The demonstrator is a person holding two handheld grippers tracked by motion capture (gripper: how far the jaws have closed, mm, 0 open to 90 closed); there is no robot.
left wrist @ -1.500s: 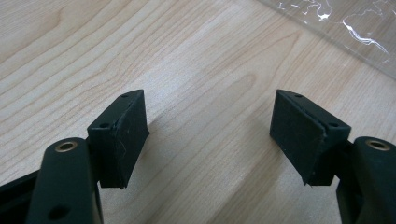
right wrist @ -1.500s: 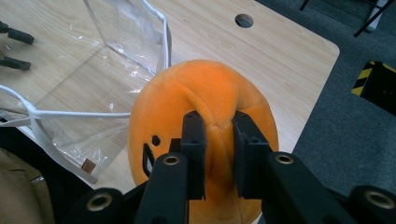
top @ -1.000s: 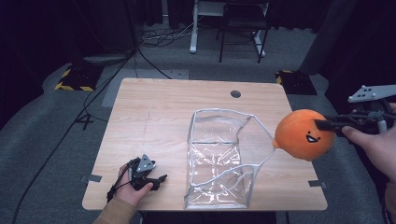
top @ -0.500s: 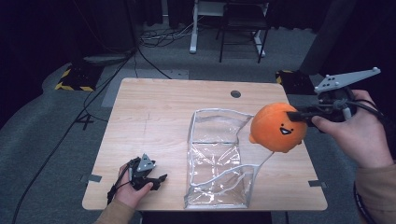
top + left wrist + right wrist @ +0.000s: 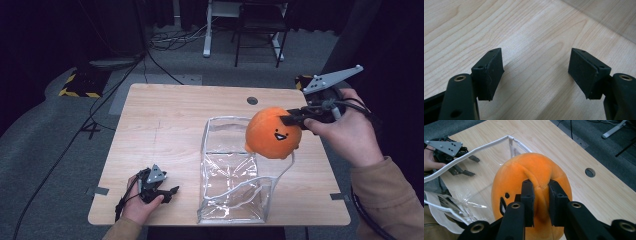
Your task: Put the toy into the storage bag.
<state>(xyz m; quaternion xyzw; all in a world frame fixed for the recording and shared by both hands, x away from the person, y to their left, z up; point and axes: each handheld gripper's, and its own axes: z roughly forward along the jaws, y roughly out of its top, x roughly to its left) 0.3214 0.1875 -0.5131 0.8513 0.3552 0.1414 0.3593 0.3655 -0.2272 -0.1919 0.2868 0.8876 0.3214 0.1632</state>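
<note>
Fingers of your right gripper (image 5: 289,120) were pinched narrow on a fold of the orange plush (image 5: 272,132); in the right gripper view both pads (image 5: 527,202) pressed into the fabric at the back of the toy (image 5: 531,192), with a ridge of it bunched between them. You held the plush in the air over the far right corner of the clear bag (image 5: 235,175), its smiling face turned toward your side of the bench (image 5: 165,120). Whether its underside touched the bag's white rim (image 5: 474,148) could not be told.

The bag stood open on the bench, right of centre, its near end reaching almost to the near edge. Its clear walls were creased.

Fingers of your left gripper (image 5: 170,192) stood wide apart, nothing between them; the left gripper view showed bare wood grain (image 5: 534,50) between the two pads (image 5: 490,71). That gripper lay low on the bench at the near left corner, in your left hand (image 5: 140,207), well apart from the bag. From the right gripper view it appeared beyond the bag's rim (image 5: 465,166).
</note>
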